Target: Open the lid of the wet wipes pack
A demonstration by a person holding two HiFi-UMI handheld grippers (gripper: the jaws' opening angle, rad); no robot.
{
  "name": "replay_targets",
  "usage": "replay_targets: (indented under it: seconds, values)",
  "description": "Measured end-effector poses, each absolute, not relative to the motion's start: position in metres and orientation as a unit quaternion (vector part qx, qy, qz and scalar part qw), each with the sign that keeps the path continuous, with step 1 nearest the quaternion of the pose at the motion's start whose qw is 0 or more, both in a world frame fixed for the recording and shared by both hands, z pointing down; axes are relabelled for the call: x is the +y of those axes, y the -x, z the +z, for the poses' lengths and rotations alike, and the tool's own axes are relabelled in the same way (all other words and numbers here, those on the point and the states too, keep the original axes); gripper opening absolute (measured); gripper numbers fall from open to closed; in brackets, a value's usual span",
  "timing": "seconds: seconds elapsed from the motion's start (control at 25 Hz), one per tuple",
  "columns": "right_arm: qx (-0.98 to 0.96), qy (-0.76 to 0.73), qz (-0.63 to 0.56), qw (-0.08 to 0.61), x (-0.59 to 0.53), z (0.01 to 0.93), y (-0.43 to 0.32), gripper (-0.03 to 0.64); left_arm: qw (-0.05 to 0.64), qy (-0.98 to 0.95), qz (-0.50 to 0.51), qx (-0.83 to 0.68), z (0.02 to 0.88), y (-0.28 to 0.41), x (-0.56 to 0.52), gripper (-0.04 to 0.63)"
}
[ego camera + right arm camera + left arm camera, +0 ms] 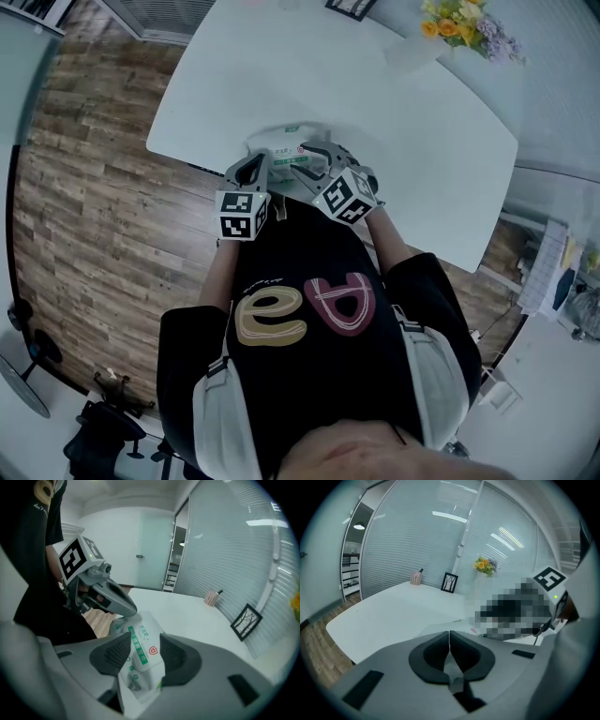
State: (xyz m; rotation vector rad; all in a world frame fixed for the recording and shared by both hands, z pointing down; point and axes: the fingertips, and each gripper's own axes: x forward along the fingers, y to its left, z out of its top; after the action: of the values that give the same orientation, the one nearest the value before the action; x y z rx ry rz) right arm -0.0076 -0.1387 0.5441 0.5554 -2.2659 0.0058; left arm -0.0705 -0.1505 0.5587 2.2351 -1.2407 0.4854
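Head view: wet wipes pack [281, 150] lies at the near edge of the white tabletop [394, 103]. Left gripper [255, 169] and right gripper [314, 161] are both over that edge, at the pack. Flowers [459, 23] stand at the tabletop's far corner.

Left gripper view: left gripper [449, 634] has its jaws closed together, the pack [461, 627] just beyond them. Picture frame [449, 582] stands on the tabletop's far side.

Right gripper view: right gripper [145, 637] has its jaws spread, the pack [140, 651] between the pads but not squeezed. The left gripper [129, 612] pinches the pack's other end.
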Motion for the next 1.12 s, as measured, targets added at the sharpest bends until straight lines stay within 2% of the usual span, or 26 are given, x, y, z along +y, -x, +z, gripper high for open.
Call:
replay_targets:
  seconds: [0.24,0.72,1.12]
  values:
    - [-0.89,-0.155,-0.044,0.427,-0.133,0.55,0.013,0.229,0.27,-0.813,0.188,-0.481,0.561,0.07,-0.148,0.018]
    - [-0.864,-0.069,-0.104,0.488,-0.124,0.574,0.02,0.244,0.279,-0.793,0.218,-0.496,0.574,0.071,-0.143,0.018]
    - [-0.86,-0.05,-0.112,0.496,-0.125,0.583,0.024,0.242,0.273,-0.787,0.257,-0.489,0.584,0.068,-0.144,0.018]
